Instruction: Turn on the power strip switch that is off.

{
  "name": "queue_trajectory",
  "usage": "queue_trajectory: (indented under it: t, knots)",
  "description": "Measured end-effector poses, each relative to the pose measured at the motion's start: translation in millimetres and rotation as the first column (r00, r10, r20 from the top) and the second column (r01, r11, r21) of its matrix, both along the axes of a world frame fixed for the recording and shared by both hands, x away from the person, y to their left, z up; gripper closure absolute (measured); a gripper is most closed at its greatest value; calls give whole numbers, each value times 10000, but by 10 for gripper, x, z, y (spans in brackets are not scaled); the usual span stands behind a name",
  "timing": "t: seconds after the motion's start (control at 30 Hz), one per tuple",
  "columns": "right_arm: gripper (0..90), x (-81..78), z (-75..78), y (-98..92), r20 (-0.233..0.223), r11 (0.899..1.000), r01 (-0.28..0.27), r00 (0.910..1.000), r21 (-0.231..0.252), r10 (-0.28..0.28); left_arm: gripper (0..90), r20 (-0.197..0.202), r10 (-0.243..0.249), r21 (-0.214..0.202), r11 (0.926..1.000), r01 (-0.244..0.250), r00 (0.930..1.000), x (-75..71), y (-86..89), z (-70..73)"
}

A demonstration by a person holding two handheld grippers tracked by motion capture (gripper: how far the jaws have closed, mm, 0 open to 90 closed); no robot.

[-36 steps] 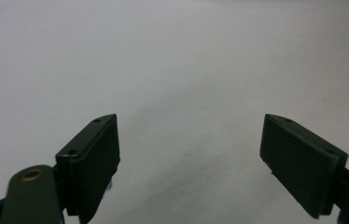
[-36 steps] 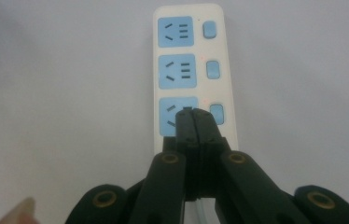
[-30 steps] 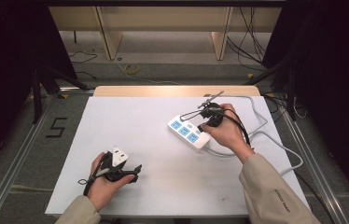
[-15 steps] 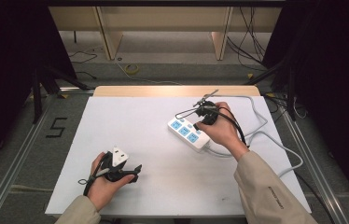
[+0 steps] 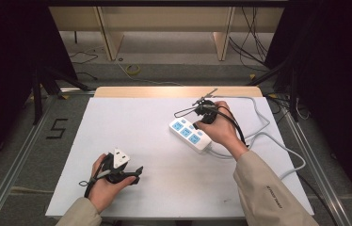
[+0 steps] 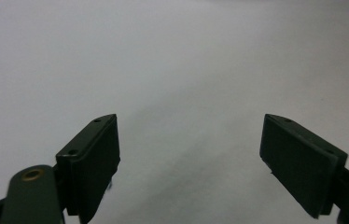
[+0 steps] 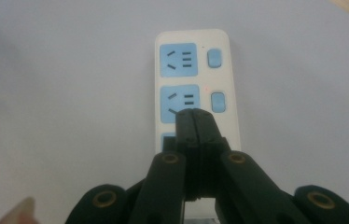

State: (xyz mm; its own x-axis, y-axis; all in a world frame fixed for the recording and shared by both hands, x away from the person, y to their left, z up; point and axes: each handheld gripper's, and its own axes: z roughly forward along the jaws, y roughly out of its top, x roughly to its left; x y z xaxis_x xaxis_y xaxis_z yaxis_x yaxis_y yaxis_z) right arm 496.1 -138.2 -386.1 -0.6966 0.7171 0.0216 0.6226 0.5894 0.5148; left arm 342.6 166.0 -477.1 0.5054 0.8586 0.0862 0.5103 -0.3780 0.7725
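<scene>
White sheeting covered the worktop [image 5: 132, 117], and on its right half lay the power strip [image 5: 190, 135] — a white bar with three blue sockets, its long axis running diagonally from the far left toward the near right, its grey cord [image 5: 263, 136] looping off to the right edge. We held our right tool [image 5: 201, 110] just above the strip's far end; in the right gripper view its jaws stood pressed together with nothing between them, their joined tip over the middle socket [image 7: 178, 103], and the strip [image 7: 196, 70] stretched straight ahead along the tool's own line. The small blue switches [image 7: 217, 102] sat in a row just to the right of the sockets in that view, so by our judgement any press on one would need only a slight sideways shift of the closed tip, not a reach. Our left tool [image 5: 126, 172] rested near the front left of the worktop, well apart from the strip; its jaws were spread wide over bare white surface — empty. The right hand [image 5: 219, 129] was plainly the nearer one for whatever the strip needed.
</scene>
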Motion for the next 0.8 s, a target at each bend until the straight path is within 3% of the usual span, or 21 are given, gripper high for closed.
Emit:
queue_trajectory:
  t: [0.8]
  knots:
    - [900,134,-32,85,84,9999,91,9999,-121,-90,200,4,7,-8,10000,-7,10000,-1,1,-2]
